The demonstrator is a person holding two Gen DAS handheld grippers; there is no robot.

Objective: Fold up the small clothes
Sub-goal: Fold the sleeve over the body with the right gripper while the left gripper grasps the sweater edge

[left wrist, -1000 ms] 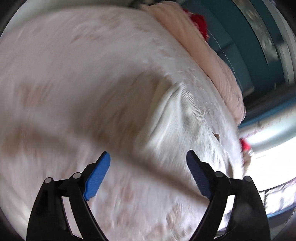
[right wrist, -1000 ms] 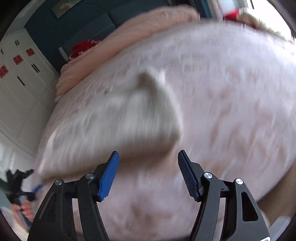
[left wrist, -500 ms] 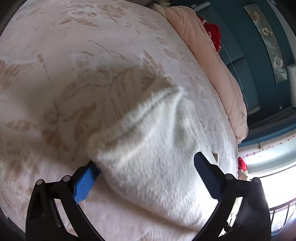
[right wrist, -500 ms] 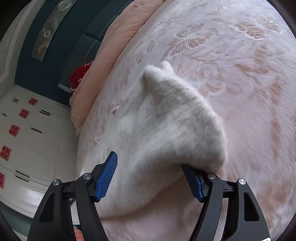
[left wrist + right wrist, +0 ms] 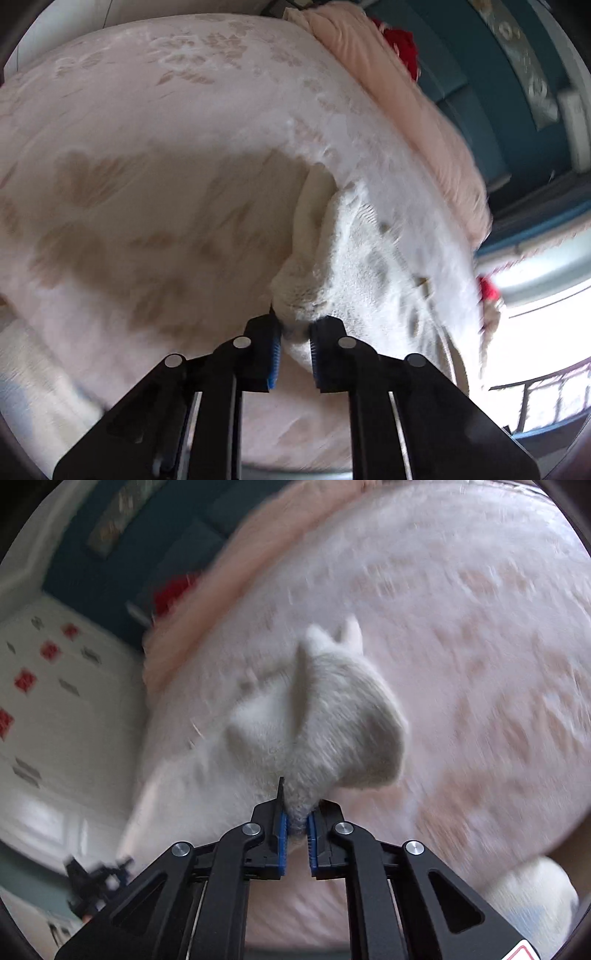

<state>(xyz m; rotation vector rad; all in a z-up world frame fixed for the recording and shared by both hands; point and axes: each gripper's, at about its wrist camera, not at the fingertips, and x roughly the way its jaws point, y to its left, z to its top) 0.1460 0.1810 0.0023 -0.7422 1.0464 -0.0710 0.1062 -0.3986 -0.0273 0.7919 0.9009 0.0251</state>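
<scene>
I have the left gripper point(image 5: 294, 341) pinched on the near edge of the white fuzzy garment point(image 5: 354, 258); its fingers point(image 5: 274, 354) have just been closing and now stand nearly together with fleece bunched between the blue pads. My right gripper point(image 5: 295, 823) has likewise just been closing, and its fingers point(image 5: 282, 830) clamp a gathered tuft of the same garment point(image 5: 332, 716). The garment lies on the bed point(image 5: 166, 155), on the pale pink floral bedspread, its far part raised into a fold with two small points at the far end. A peach quilt point(image 5: 417, 122) runs along the bed's far right edge, a red item point(image 5: 400, 40) beyond it. Both views are blurred.
</scene>
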